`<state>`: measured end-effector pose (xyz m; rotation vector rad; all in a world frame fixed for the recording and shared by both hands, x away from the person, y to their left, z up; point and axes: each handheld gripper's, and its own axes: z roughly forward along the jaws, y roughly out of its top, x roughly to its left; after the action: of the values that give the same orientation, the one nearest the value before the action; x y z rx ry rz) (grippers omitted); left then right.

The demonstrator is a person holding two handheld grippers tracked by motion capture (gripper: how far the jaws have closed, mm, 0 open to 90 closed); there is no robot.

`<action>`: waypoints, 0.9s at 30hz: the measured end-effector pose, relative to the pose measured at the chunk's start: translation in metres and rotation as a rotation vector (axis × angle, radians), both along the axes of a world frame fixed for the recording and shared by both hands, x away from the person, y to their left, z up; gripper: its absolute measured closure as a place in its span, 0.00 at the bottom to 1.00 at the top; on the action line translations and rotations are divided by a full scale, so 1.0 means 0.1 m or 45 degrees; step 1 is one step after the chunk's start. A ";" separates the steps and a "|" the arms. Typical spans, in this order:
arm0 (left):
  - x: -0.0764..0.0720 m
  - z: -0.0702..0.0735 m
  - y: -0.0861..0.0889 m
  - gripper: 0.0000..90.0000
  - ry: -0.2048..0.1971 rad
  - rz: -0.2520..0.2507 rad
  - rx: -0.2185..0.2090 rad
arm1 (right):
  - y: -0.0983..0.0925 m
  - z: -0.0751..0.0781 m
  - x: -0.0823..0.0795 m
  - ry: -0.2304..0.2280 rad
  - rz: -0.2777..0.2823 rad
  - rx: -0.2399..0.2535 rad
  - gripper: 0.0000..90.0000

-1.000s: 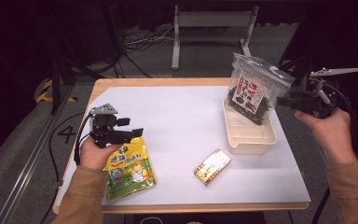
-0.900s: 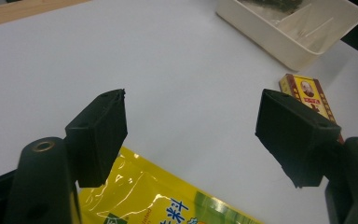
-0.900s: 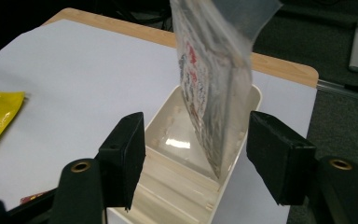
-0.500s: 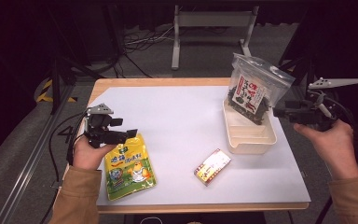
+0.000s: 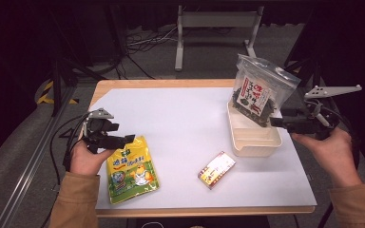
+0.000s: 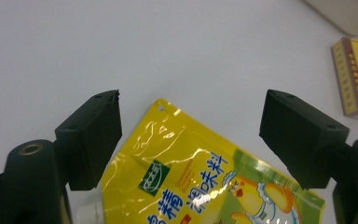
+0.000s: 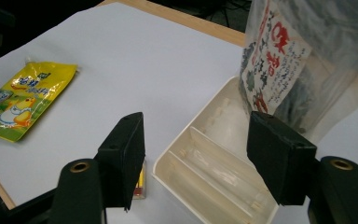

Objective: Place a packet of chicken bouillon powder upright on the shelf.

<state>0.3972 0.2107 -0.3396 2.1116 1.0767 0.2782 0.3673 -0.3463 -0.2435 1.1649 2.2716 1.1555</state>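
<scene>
L gripper (image 5: 126,141) sits at the table's near-left, jaws spread wide & gripping nothing – they've just been opening, with the top edge of the yellow pouch (image 5: 132,170) lying flat on the surface between them, pads clear of it. In the left gripper view that pouch (image 6: 205,186) shows its hang hole and glossy film just below the jaws.

R gripper (image 5: 276,121) hangs at the far-right, jaws about half open, nothing held; tips are just beside the seaweed bag (image 5: 261,90), which stands leaning in the back of the cream tray (image 5: 254,142). The right gripper view looks down into the tray (image 7: 205,172) with its 2 empty long slots, bag (image 7: 298,65) upright behind.

Risks, as I judge them: the bag is tall & only propped – a nudge from the R jaw could tip it out. The pouch is flat and slick, so a pinch on its edge may slip or just shove it along.

A small red-yellow box (image 5: 216,169) lies near the front edge. Surface is a white sheet on a wood table (image 5: 161,83); dim room, cables & a metal stand behind.
</scene>
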 end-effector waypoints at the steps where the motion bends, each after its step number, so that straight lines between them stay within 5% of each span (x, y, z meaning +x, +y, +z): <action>1: 0.00 0.00 0.00 0.23 0.000 0.000 0.000 | 0.01 -0.02 0.00 -0.003 0.009 -0.006 0.41; 10: 0.03 -0.13 0.09 0.21 0.102 0.088 0.135 | 0.14 -0.11 -0.01 0.005 0.079 -0.015 0.41; 27: 0.09 -0.50 0.33 0.20 0.350 0.243 0.192 | 0.44 -0.26 0.02 0.015 0.207 -0.047 0.39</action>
<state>0.4059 0.2438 -0.3892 2.2282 1.4624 0.1664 0.3694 -0.3026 -0.2698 0.9916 2.4233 1.1618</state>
